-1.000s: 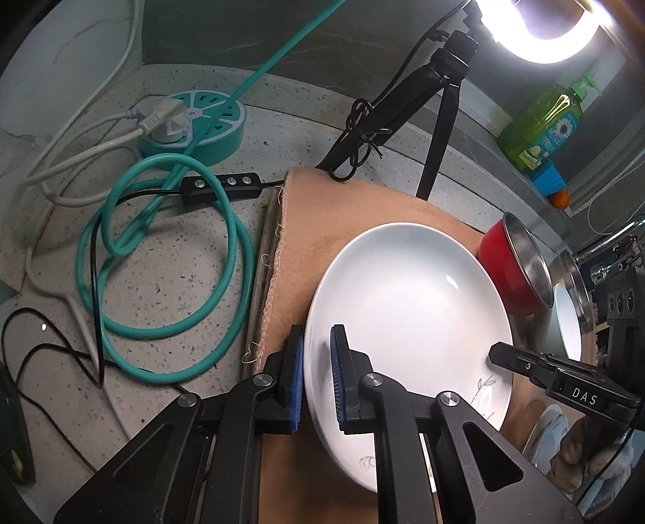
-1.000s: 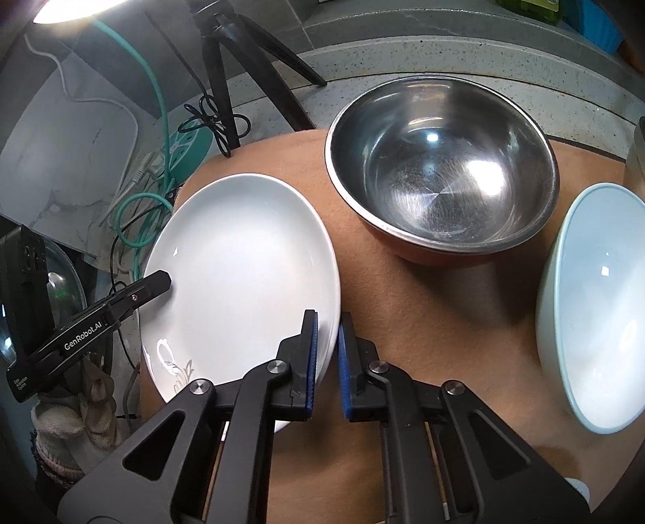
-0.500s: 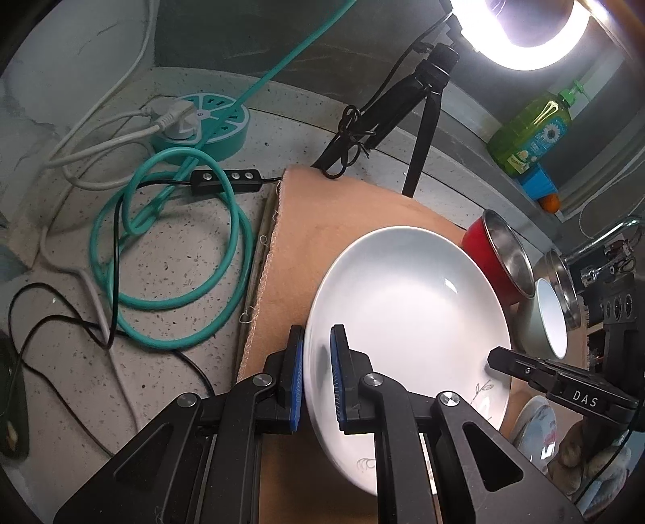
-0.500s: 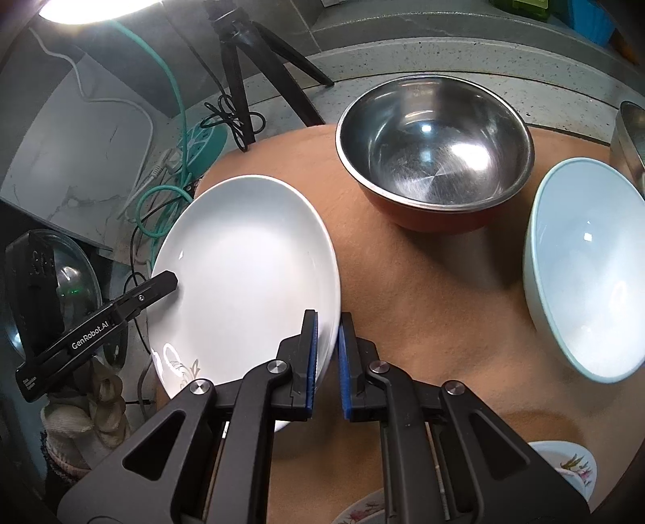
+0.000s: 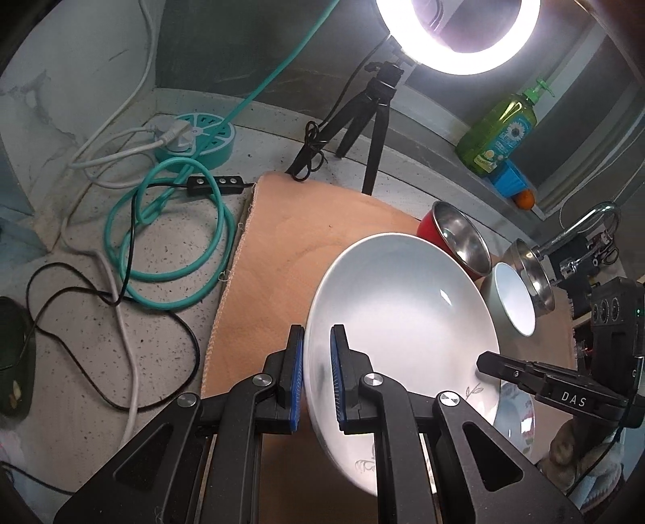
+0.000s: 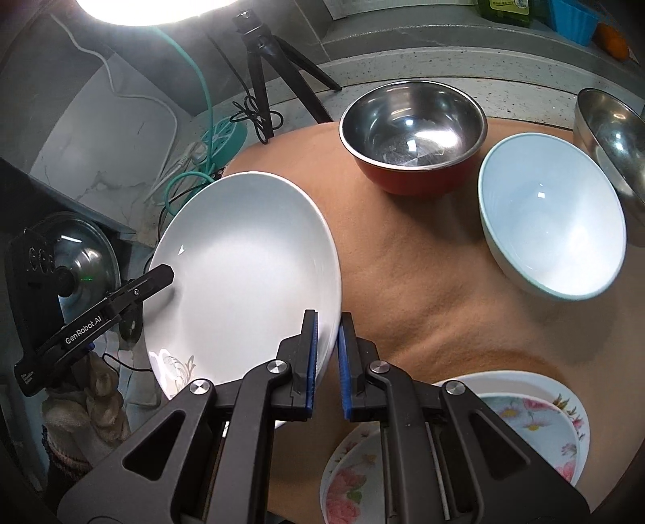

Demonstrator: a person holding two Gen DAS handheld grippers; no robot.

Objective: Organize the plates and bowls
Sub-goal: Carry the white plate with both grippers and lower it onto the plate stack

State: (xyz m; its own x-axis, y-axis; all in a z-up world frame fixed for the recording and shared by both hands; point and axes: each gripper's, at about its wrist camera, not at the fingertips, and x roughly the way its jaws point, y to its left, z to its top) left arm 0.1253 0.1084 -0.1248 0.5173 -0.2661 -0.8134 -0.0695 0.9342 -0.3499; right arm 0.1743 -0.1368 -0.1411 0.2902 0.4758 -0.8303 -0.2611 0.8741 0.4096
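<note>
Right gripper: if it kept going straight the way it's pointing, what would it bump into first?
Probably the tan mat. The right gripper is shut on the white plate's edge and points down at bare mat, short of the red bowl. Depth is hard to judge through this lens.

Each view comes from a fisheye camera mounted behind a gripper's two black fingers, looking forward and steeply down along them at close range. The left wrist view faces across the tan cloth mat [image 5: 306, 238] toward the lit ring light on its black tripod [image 5: 457, 36] and the speckled stone counter [image 5: 72, 306] at picture left. The right wrist view faces the same mat [image 6: 423, 282] from the opposite edge of the round white ceramic plate [image 6: 250, 258]. Both views share this plate [image 5: 403, 306], the red-sided steel bowl [image 5: 455, 238] [image 6: 411, 137], and the pale blue bowl [image 5: 514, 298] [image 6: 552, 213]. Each camera also sees the other gripper.
</note>
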